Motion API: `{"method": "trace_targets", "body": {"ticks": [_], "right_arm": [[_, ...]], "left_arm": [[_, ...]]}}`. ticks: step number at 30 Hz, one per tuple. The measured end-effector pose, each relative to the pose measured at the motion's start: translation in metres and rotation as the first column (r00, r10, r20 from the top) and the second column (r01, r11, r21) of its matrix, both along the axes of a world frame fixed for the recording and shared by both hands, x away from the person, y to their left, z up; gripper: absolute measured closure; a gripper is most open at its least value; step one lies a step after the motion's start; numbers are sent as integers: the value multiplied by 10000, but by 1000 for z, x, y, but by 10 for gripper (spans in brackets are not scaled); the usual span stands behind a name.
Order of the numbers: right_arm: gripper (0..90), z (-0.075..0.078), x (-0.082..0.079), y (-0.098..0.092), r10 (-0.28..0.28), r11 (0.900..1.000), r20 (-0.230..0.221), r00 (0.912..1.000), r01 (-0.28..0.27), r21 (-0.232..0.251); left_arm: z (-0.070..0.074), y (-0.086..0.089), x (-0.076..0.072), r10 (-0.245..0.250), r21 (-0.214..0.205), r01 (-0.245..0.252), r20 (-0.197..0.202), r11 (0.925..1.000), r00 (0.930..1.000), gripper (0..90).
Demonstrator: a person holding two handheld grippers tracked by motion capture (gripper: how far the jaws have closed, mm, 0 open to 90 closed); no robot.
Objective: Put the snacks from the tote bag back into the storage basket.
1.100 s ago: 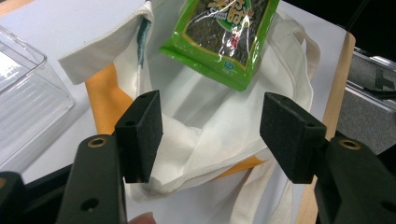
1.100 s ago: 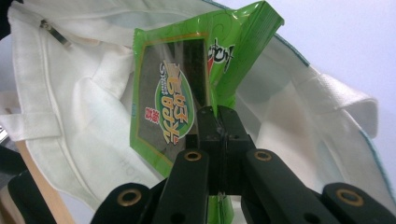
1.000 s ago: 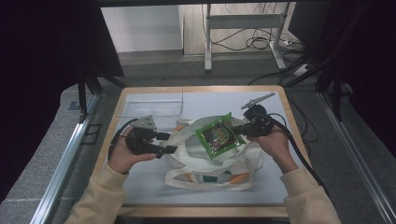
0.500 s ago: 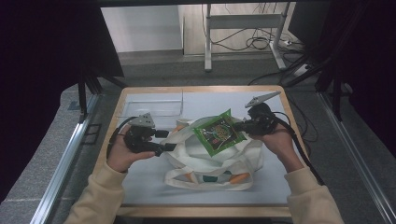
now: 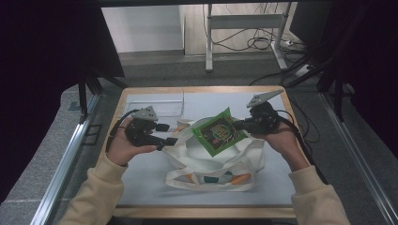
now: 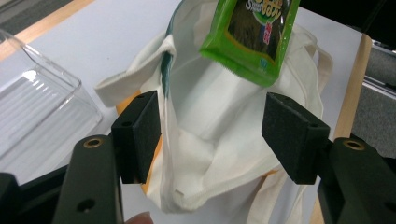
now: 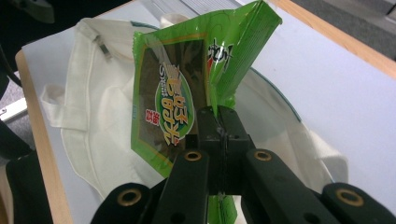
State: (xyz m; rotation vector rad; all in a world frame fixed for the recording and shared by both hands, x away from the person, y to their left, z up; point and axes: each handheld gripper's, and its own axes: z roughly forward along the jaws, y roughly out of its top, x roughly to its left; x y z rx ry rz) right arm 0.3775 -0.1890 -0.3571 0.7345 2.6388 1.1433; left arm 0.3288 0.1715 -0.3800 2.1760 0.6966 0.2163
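While your right gripper [image 5: 240,124] pinches the edge of the green snack packet [image 5: 217,131], jaws clamped flat on its seam, the packet hangs clear above the mouth of the white cloth bag [image 5: 213,161]. Your left gripper [image 5: 168,133] stands wide; its jaws have just been opening a little, one pad [image 6: 137,135] against the bag's rim fabric, the other off it, nothing gripped. Ahead of those jaws the bag's mouth gapes; whether anything lies inside it you cannot tell. Beyond your left gripper, toward the table's far corner, sits a clear plastic tray [image 5: 155,101], nothing visible in it.
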Motion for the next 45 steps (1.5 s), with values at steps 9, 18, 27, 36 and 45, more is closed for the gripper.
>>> {"method": "trace_targets", "body": {"ticks": [9,18,27,36,45], "right_arm": [[890,-3,1,7,453,9989,140,9989,-454,72],[890,-2,3,14,931,9956,255,9953,-933,59],[889,2,-2,24,1478,9886,617,9871,-1492,190],[885,0,-1,27,1536,9875,774,9851,-1559,246],[847,0,-3,28,1638,9847,918,9822,-1683,444]], "left_arm": [[6,-30,22,-584,474,598,-296,9971,9979,365],[3,-57,46,-1261,858,1318,-692,9875,9896,369],[-6,-61,49,-1979,949,2086,-1110,9734,9739,480],[-7,-61,47,-2192,1122,2358,-1431,9653,9651,666],[-9,-50,41,-2153,599,2265,-1536,9722,9644,729]]}}
